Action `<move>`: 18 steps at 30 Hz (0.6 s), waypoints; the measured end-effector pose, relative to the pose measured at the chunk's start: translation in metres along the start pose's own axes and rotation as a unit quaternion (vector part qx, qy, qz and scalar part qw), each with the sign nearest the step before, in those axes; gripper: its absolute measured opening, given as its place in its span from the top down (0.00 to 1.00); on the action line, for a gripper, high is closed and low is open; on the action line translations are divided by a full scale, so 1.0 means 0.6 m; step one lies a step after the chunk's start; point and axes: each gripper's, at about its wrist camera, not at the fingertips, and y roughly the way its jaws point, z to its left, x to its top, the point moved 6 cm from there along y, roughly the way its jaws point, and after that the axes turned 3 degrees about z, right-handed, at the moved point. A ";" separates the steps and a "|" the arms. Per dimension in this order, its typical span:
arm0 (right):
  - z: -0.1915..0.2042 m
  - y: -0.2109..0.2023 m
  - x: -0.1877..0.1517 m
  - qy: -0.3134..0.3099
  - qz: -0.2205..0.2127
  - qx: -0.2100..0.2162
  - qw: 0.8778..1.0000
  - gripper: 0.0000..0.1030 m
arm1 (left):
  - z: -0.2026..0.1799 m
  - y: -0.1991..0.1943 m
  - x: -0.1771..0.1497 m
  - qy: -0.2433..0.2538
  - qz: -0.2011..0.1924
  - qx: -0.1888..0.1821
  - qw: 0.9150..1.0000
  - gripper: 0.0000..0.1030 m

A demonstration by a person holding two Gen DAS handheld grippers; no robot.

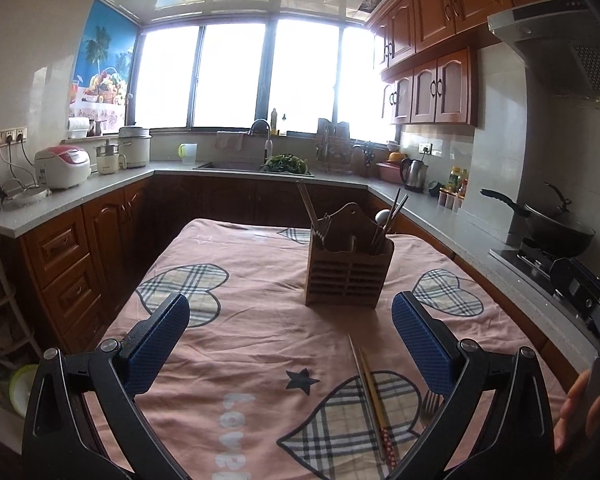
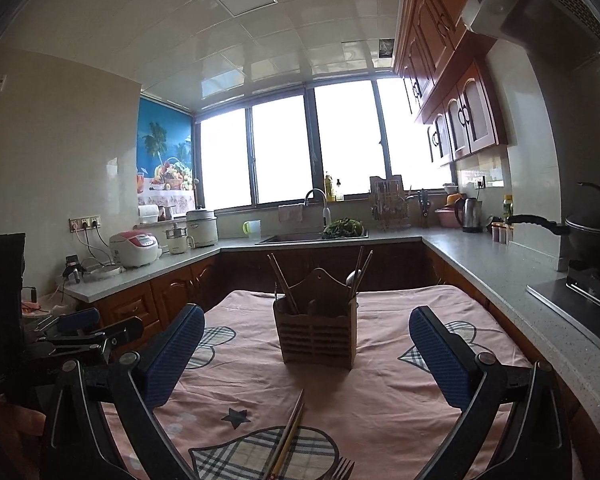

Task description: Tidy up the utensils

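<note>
A wooden utensil holder (image 1: 348, 276) (image 2: 316, 336) stands on the pink tablecloth (image 1: 260, 280) past the middle, with chopsticks, a spoon and forks sticking out of it. A pair of chopsticks (image 1: 370, 396) (image 2: 288, 440) lies flat on the cloth nearer me, and a metal fork (image 1: 430, 404) (image 2: 342, 470) lies just right of them. My left gripper (image 1: 292, 340) is open above the cloth, short of the holder, and holds nothing. My right gripper (image 2: 308, 354) is also open and empty, with the loose chopsticks below its gap. A hand (image 1: 580, 408) shows at the right edge.
Grey counters wrap round the table: a rice cooker (image 1: 62, 166) and pots on the left, a sink (image 1: 236, 166) with greens under the window, a kettle (image 1: 414, 174) and a wok (image 1: 556, 232) on the stove at right. Wooden cabinets hang above.
</note>
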 end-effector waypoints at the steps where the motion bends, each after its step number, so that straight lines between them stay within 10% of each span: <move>1: -0.004 0.004 -0.015 0.005 0.006 -0.006 1.000 0.00 | 0.001 0.006 -0.012 0.000 0.004 0.006 1.000 0.00; 18: -0.045 0.042 -0.147 0.035 0.035 -0.040 0.998 0.00 | 0.011 0.032 -0.099 0.017 0.011 0.052 0.998 0.00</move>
